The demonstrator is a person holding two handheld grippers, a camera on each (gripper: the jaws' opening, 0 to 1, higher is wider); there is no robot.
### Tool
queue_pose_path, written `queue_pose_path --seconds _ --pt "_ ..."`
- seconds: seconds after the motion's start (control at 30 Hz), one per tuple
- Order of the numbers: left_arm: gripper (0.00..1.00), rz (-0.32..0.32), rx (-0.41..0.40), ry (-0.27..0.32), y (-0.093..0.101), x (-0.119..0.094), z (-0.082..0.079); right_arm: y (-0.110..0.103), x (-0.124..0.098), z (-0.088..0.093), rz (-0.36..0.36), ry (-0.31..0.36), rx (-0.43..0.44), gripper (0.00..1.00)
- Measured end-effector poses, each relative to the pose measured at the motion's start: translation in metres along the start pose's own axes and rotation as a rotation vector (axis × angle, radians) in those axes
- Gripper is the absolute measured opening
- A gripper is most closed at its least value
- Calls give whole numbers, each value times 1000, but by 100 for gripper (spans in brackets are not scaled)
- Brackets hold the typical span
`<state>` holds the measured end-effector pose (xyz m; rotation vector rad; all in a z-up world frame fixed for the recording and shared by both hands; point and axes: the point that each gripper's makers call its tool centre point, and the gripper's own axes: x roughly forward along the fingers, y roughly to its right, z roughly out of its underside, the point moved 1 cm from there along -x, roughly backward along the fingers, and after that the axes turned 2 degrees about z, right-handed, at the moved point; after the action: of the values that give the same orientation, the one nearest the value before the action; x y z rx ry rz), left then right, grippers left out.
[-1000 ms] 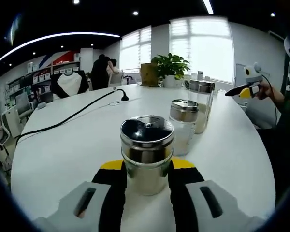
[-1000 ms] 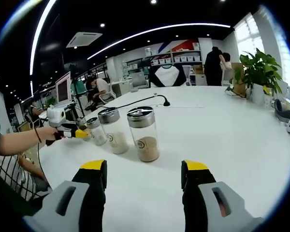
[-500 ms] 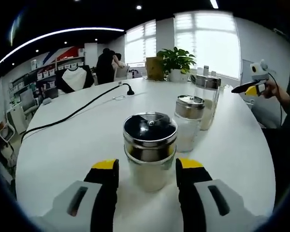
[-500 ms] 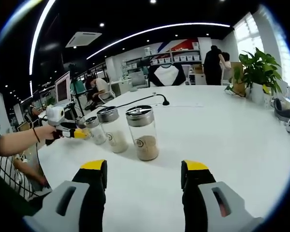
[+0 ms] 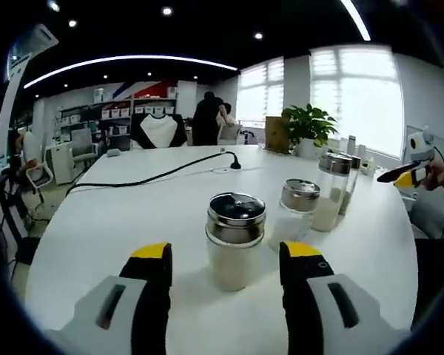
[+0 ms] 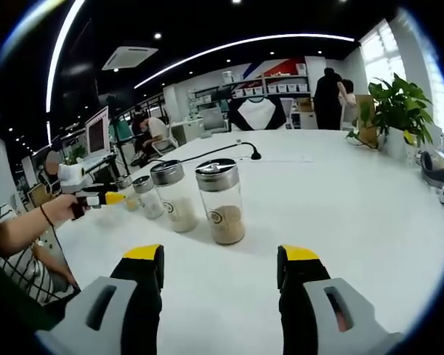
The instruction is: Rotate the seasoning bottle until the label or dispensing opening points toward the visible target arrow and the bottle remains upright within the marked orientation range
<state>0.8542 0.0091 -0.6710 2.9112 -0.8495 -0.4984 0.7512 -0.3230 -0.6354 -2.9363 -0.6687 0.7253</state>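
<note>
Three seasoning bottles (image 5: 236,238) stand upright mid-frame on the white worktop (image 5: 118,222); the left gripper (image 5: 226,260) gapes wide before the nearest, and the right gripper (image 6: 220,265) is equally wide.

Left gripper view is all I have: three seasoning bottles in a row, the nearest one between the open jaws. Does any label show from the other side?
Observer: Yes. In the right gripper view, the tall bottle at that end of the row shows a round logo facing the camera.
Operator: What is in it?
Observer: A tan seasoning fills roughly its lower third.
Operator: Is the right gripper holding anything?
Observer: No. The right gripper is open with nothing between its jaws, and the bottles stand beyond the jaw tips on the white table.
</note>
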Motion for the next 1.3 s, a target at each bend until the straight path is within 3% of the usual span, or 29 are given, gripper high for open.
queue_pose_path --seconds 0.03,0.13,0.23,0.3,0.57,0.83,0.97,1.03,1.3 --pt "61 -5 -25 1 3 0 2 0 -1 -1 -1 0 -3 62" --pt "62 -67 60 -13 7 -1 5 5 -6 -5 9 12 -9 62" --pt "62 -126 6 27 12 -3 1 10 -6 -4 23 9 -6 62" --pt "60 -193 57 60 10 -8 -6 11 -6 -2 28 7 -4 62" --pt "61 -344 19 93 12 -5 -12 6 -3 1 16 -4 0 62" --pt "60 -449 7 70 -1 -5 -3 5 -3 -2 17 2 -1 62" --pt "59 -459 -19 90 -6 -3 -6 4 -3 -1 14 0 0 62" --pt "53 -460 2 73 -7 1 -6 3 -2 0 12 -2 1 62" --pt "50 -432 -4 78 -1 13 -10 -1 -3 0 3 -2 -3 61"
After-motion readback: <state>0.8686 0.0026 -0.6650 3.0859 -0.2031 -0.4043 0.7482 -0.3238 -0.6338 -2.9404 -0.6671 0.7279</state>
